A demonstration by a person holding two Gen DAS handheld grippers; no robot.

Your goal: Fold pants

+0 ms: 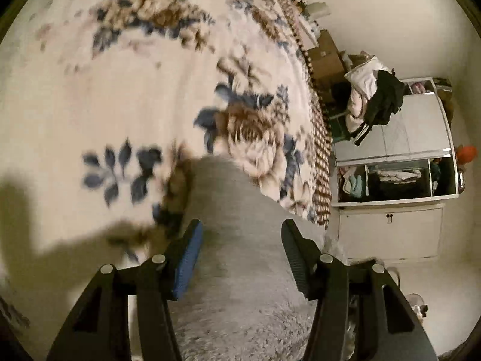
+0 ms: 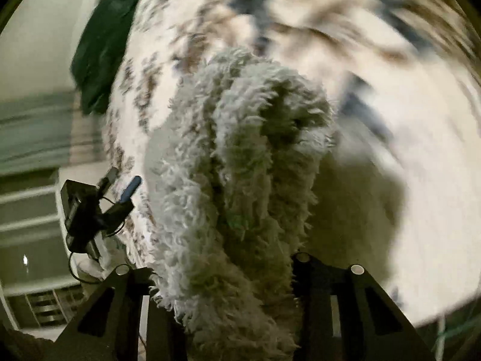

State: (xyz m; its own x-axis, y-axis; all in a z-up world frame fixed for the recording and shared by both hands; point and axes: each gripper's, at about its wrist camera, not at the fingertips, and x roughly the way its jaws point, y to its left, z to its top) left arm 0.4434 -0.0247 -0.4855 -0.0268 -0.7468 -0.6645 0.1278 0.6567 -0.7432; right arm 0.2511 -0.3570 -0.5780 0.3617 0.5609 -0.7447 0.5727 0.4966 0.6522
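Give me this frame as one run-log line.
task: fold pants | left gripper: open, straddling pants | right gripper: buried in pants, grip unclear | surface: floral blanket

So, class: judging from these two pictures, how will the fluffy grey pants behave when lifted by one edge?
The grey pants will probably flop and drape, since they already bunch in soft folds. Their shaggy pile suggests decent grip against the right gripper, and they look light though bulky.

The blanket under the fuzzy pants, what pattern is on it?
The blanket is cream with blue and brown flowers, clearest in the left wrist view.
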